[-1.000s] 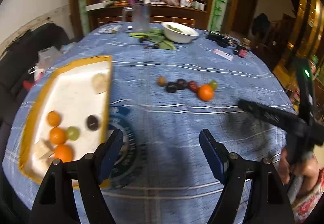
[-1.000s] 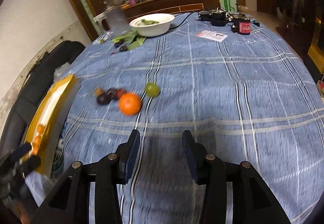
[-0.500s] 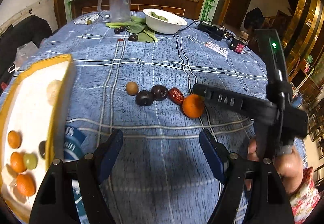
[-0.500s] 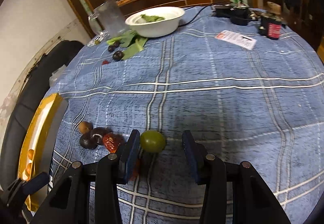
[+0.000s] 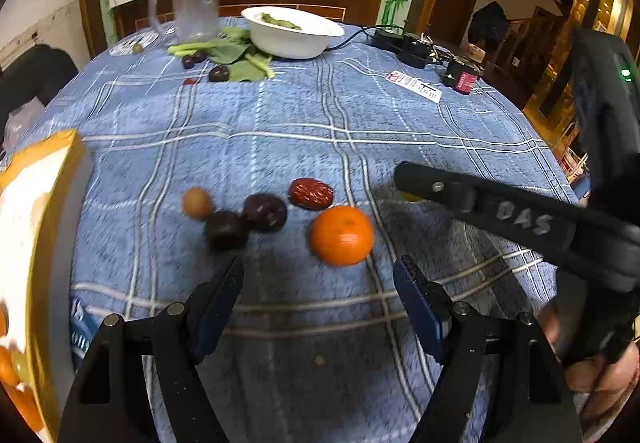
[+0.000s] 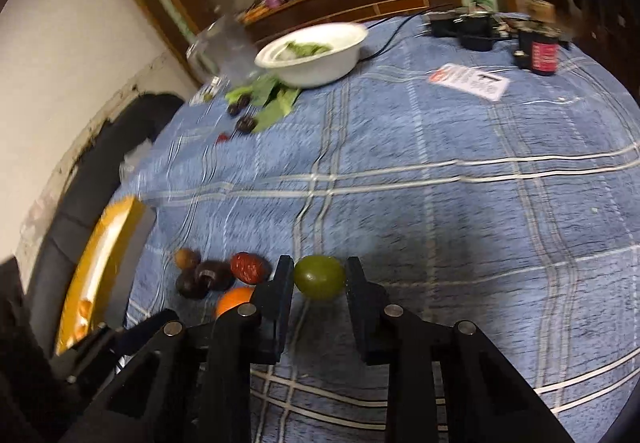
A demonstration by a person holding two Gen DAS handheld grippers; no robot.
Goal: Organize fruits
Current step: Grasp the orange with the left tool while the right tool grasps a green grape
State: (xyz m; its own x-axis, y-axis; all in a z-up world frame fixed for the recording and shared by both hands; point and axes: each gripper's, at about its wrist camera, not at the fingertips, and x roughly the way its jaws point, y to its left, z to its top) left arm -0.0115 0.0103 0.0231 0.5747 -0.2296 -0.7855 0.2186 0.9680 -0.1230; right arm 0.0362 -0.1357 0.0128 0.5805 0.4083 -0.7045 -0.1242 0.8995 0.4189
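Basically got the right gripper (image 6: 319, 279) pinching the small round green fruit (image 6: 320, 277) between both fingers, right by the loose pile on the blue plaid tablecloth (image 6: 440, 171). Left gripper (image 5: 318, 293) wide open, holding nothing, just short of the orange mandarin (image 5: 341, 235). Best to squeeze gently, lift straight up clear of the wrinkly red date (image 6: 249, 267), then swing over to the yellow-rimmed white tray (image 6: 100, 255).

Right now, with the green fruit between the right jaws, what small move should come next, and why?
Probably lift it slightly: the right gripper looks shut on the green fruit, jaws touching both its sides, while the orange lies close beside it on the table.
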